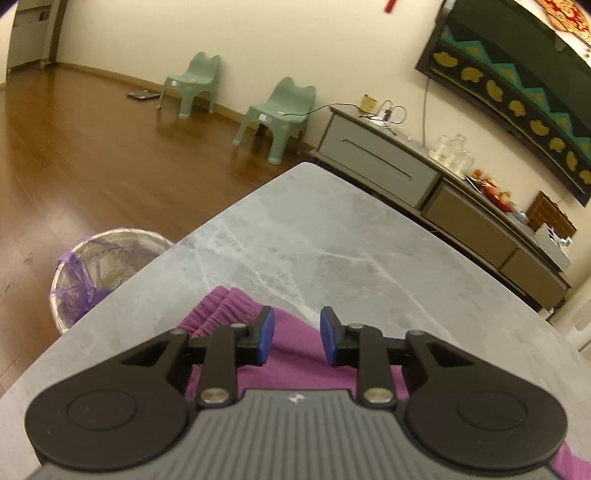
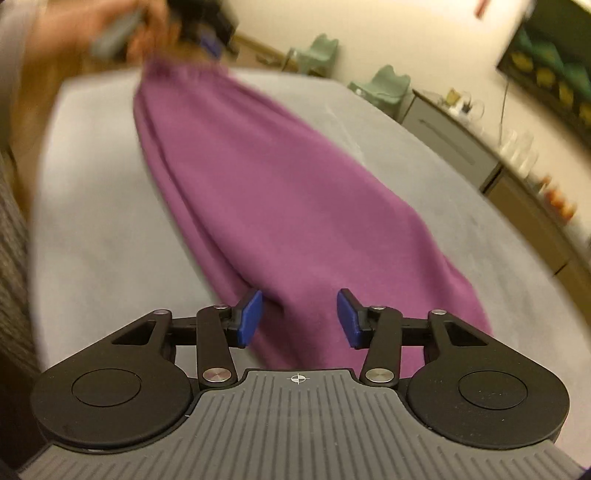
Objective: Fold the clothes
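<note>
A purple garment [image 2: 273, 192] lies stretched lengthwise on the grey marble table [image 2: 96, 229]. Its gathered waistband end [image 1: 225, 314] shows in the left wrist view. My left gripper [image 1: 296, 338] is open just above that waistband end, with blue pads on either side of the cloth. In the right wrist view my left gripper shows blurred at the far end of the garment [image 2: 199, 33]. My right gripper [image 2: 299, 317] is open over the near end of the garment and holds nothing.
A bin with a purple liner [image 1: 99, 269] stands on the wooden floor left of the table. Two green child chairs [image 1: 280, 114] stand by the far wall. A low grey cabinet [image 1: 424, 177] with glassware and clutter runs along the right.
</note>
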Demonstrator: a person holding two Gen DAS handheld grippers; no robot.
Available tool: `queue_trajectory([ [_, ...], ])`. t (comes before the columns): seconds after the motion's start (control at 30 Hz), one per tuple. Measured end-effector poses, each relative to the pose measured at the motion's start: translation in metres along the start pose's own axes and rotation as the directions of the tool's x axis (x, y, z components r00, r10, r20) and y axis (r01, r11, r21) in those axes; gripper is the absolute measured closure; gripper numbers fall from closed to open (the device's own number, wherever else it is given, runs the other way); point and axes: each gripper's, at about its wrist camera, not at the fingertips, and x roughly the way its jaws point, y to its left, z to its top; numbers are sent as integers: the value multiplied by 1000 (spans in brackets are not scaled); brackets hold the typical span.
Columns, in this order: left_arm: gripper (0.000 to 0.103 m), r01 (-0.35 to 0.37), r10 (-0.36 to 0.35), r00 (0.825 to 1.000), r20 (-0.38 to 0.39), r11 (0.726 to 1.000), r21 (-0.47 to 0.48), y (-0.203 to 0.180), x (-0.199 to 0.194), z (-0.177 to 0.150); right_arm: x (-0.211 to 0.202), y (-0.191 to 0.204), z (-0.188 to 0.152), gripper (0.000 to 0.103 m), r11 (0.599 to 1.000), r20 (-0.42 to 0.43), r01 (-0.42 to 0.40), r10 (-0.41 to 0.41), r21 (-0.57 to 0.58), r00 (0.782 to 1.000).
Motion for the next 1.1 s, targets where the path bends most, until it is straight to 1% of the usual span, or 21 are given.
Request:
queue_trajectory([
  [0.03, 77, 13, -13, 1000, 4, 1000, 16, -2, -7, -1, 6, 1, 0, 98, 1000, -18, 24, -24, 1, 1000],
  [0.07, 77, 41, -41, 999, 11, 998, 41, -8, -16, -4, 5, 1, 1, 103, 1000, -19, 22, -22, 16, 1000],
  [0.17, 76, 152, -155, 988, 9, 978, 145, -32, -47, -19, -10, 10, 2, 103, 1000, 5, 7, -7, 8, 1000],
  [0.23, 75, 257, -252, 966, -56, 921, 292, -67, -66, -45, -19, 23, -4, 103, 999, 3, 12, -12, -41, 1000],
  [0.3, 74, 292, -271, 956, -110, 852, 435, -105, -75, -79, -17, 33, -15, 103, 996, -11, 19, -20, -84, 1000],
  [0.37, 74, 297, -264, 954, -141, 775, 558, -136, -75, -114, -23, 28, -22, 95, 998, 17, 7, -6, -63, 1000],
  [0.4, 73, 295, -254, 955, -152, 756, 585, -143, -71, -124, -28, 22, -23, 92, 999, 25, -17, 17, -29, 1000],
  [0.5, 72, 289, -223, 957, -185, 694, 659, -163, -59, -154, -46, -11, -23, 63, 990, 92, -60, 48, 128, 995],
  [0.53, 72, 287, -212, 958, -195, 672, 683, -170, -55, -165, -50, -28, -26, 62, 981, 105, -49, 29, 189, 994],
  [0.63, 71, 242, -117, 968, -222, 664, 707, -172, -36, -178, -39, -86, -50, 63, 929, 48, 20, -41, 371, 998],
  [0.7, 69, 235, -107, 969, -223, 684, 691, -162, -34, -178, -23, -129, -77, 65, 868, -60, 99, -80, 486, 995],
  [0.73, 68, 231, -92, 968, -235, 698, 678, -157, -34, -175, -17, -151, -96, 63, 830, -122, 136, -82, 541, 989],
  [0.77, 66, 230, -81, 966, -246, 709, 666, -152, -35, -172, -21, -172, -119, 59, 788, -134, 146, -81, 598, 988],
  [0.8, 62, 228, -71, 964, -257, 721, 655, -147, -36, -170, -26, -189, -138, 63, 751, -140, 152, -80, 643, 987],
  [0.87, 62, 235, -71, 959, -274, 738, 633, -139, -38, -162, -39, -197, -154, 95, 724, -107, 141, -93, 675, 990],
  [0.9, 65, 222, -72, 964, -257, 749, 624, -139, -38, -157, -46, -201, -162, 103, 711, -91, 135, -100, 690, 991],
  [0.97, 66, 196, -71, 972, -224, 772, 605, -140, -39, -147, -60, -210, -178, 103, 683, -58, 121, -114, 720, 992],
  [1.0, 66, 210, -93, 971, -220, 772, 600, -149, -40, -144, -66, -214, -186, 91, 669, -42, 114, -122, 734, 992],
  [1.03, 66, 224, -115, 970, -215, 772, 595, -158, -40, -141, -73, -218, -193, 71, 655, -27, 106, -130, 748, 991],
  [1.07, 66, 238, -138, 968, -210, 771, 590, -168, -41, -138, -80, -222, -201, 64, 640, -11, 98, -138, 762, 990],
  [1.1, 66, 263, -165, 963, -214, 753, 603, -182, -41, -141, -86, -226, -209, 61, 626, 4, 90, -147, 775, 989],
])
